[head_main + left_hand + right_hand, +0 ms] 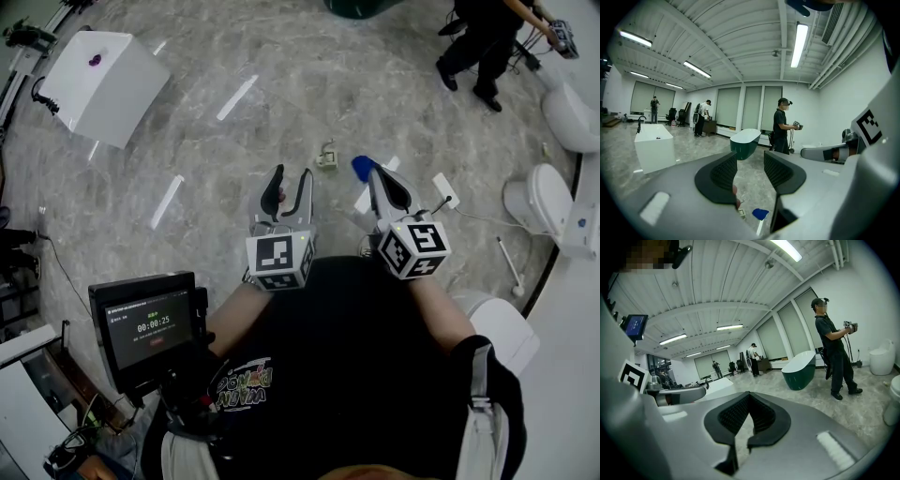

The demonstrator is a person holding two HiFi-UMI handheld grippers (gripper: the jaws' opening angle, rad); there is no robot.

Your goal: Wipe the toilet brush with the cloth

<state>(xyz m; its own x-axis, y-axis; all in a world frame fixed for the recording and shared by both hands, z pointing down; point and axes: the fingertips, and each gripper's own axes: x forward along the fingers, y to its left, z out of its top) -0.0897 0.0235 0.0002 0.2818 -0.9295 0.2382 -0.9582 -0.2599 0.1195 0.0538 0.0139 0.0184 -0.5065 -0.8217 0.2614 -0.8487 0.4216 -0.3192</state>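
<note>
Both grippers are held out over the marble floor in front of a person in a black shirt. My left gripper (292, 178) (749, 158) stands open with only floor showing between its black ribbed pads (724, 172). To its right, my right gripper (377, 174) (749, 395) is shut with nothing in it. A blue-headed thing with a white handle (361, 169) (760, 214), perhaps the toilet brush, lies on the floor just beyond the right gripper's tips. I cannot pick out a cloth for certain; a small white piece (445, 189) lies to the right.
A white toilet (539, 199) stands at the right, with a thin white stick (507, 265) on the floor near it. There is a white bathtub (103, 84) at far left and a green bathtub (746, 142) ahead. A person (483, 47) stands at the back right. A small object (326, 157) lies on the floor.
</note>
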